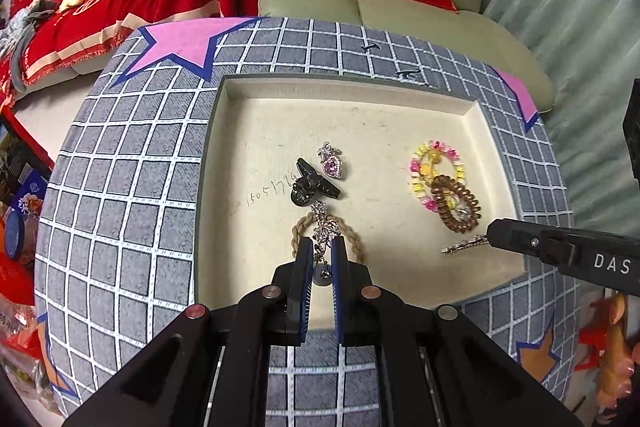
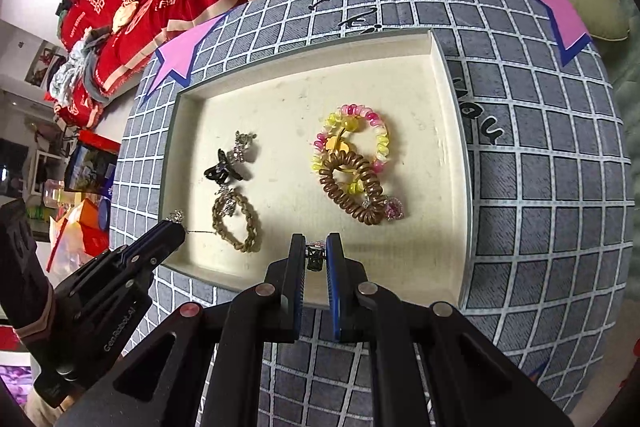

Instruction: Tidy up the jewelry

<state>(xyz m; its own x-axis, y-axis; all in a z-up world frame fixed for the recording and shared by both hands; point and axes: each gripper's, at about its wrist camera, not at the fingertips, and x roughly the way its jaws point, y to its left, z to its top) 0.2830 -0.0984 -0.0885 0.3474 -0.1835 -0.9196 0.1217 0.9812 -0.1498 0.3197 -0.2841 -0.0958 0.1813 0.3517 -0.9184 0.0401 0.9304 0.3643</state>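
A matt cream tray sits on woven grid-print cloth; glossy plastic coil hair ties, a braided cord loop, sparkling metal brooch.

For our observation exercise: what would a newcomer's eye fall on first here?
Probably the cream tray sunk in the checked grey cloth, with a yellow-pink coil hair tie overlapping a brown one at its right. Nearer, each gripper's jaws pinch a sparkly piece: left gripper, right gripper.

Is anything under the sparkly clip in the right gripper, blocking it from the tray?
Nothing visible. The sparkly clip, in the right gripper, is over a bare patch of the tray. The brown coil hair tie lies just beyond it, apart.
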